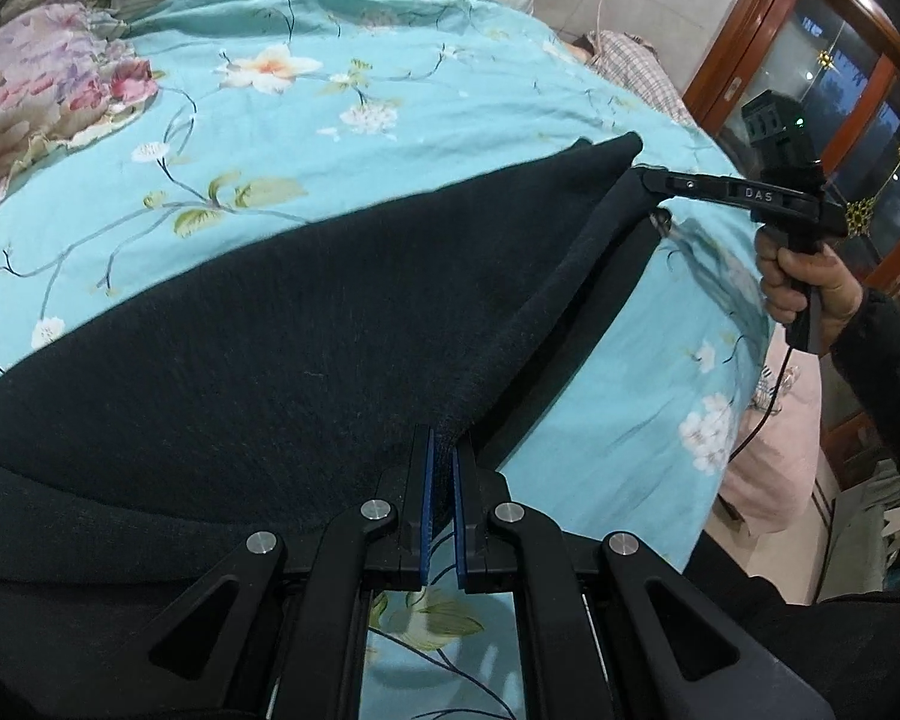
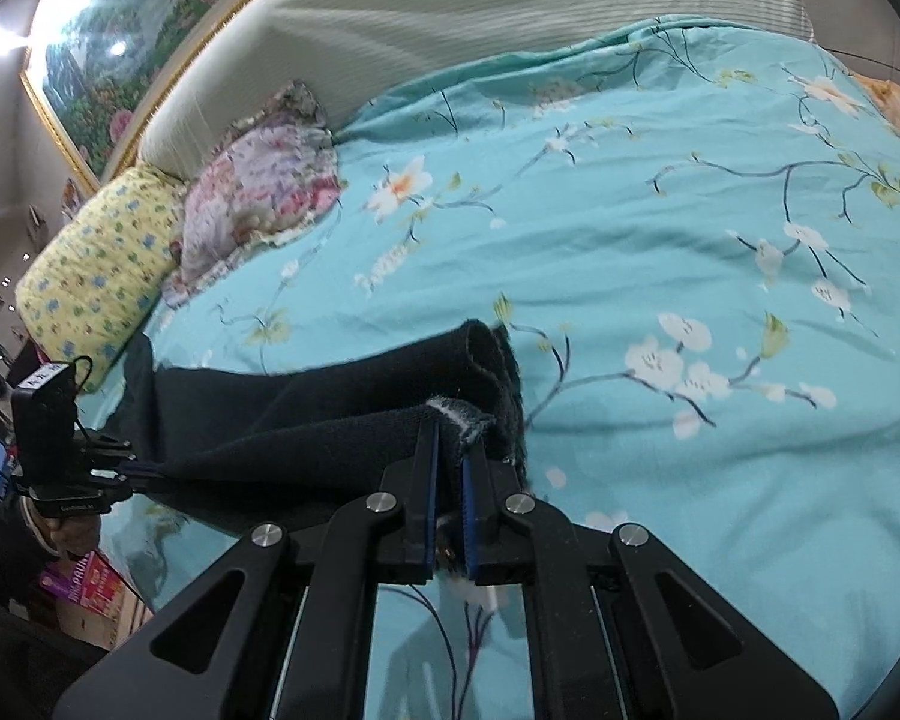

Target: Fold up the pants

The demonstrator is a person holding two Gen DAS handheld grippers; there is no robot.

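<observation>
Bedroom setting: bed covered by a turquoise floral sheet [image 1: 390, 138], pillows [image 2: 258, 198] at the far left against a pale padded headboard [image 2: 450, 6], framed landscape painting [image 2: 120, 42] above it.

Dark pants [image 1: 258, 330] lie along the near part of the sheet, partly lifted off it and stretched between the two tools.

Left gripper [image 1: 443, 462]: jaws pinched tight on a fold of the dark fabric, cloth visible between the blue pads. Right gripper [image 2: 450, 456]: jaws likewise clamped on an end of the garment, where a pale frayed seam or label [image 2: 462, 414] shows just past the tips. Which end is waistband and which is hem cannot be told.

Handling judgement: thick, soft knit, fleece-like; limp, no stiffness, sags between the grips. Probably light to moderate in weight, not fragile, and grippy enough not to slide out of ribbed pads. Layers may separate if only one ply is caught.

Best hold: at edges or corners, through all layers, keeping the span taut so the fold lands flat.
</observation>
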